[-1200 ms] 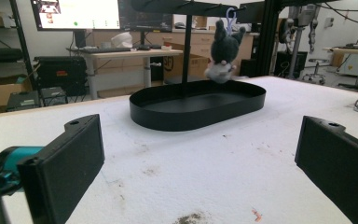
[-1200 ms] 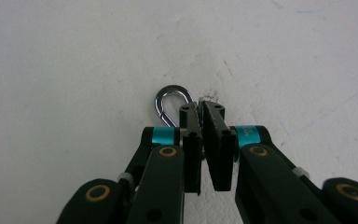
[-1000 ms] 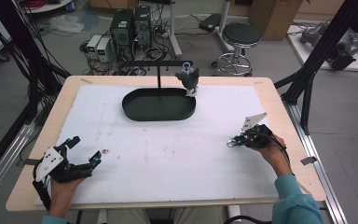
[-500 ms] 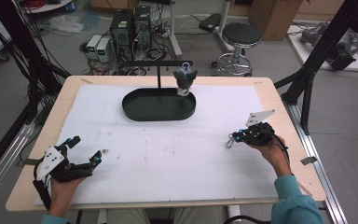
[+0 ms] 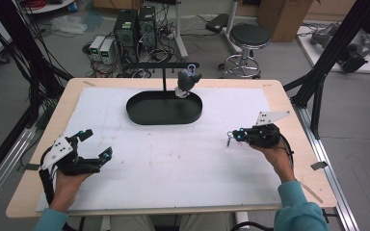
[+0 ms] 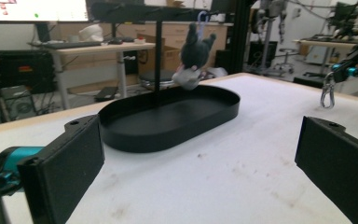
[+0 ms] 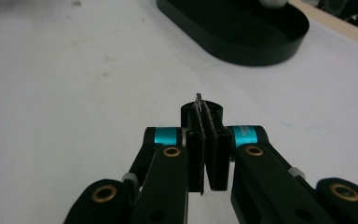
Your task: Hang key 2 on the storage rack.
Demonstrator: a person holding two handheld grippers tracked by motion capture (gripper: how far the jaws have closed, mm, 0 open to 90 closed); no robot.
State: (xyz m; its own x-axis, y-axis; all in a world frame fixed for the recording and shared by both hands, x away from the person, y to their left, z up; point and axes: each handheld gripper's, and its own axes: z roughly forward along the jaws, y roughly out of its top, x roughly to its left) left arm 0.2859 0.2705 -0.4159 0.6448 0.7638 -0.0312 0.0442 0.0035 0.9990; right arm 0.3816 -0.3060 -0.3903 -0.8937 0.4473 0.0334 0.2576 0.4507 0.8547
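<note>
At the left of the table, the left gripper (image 5: 95,147) is held low over the white mat (image 5: 173,163), its jaws spread wide with nothing between them; in the left gripper view the two black pads (image 6: 70,163) stand well apart and frame the scene ahead.

Further along, near the far edge of the mat, an oval black tray (image 5: 164,108) is seen, with a thin black stand (image 5: 164,77) rising from it. A small dark plush toy (image 5: 187,82) hangs from the stand's crossbar by a pale loop, just above the tray's right end.

At the right, the right gripper (image 5: 232,136) is held above the mat, well apart from the tray. Its jaws are closed tight on a small metal clip (image 5: 229,141), which dangles from the tips; in the left gripper view the clip (image 6: 327,93) is seen hanging free, and in the right gripper view only a thin metal edge (image 7: 199,100) shows between the pressed pads.

The step in hand is judged to be the carrying of the clip toward the stand, to be hung there. For the next move, the clip would have to be raised to the height of the crossbar and brought across to it, with its opening turned toward the bar; the free left gripper could be used to steady the stand.
</note>
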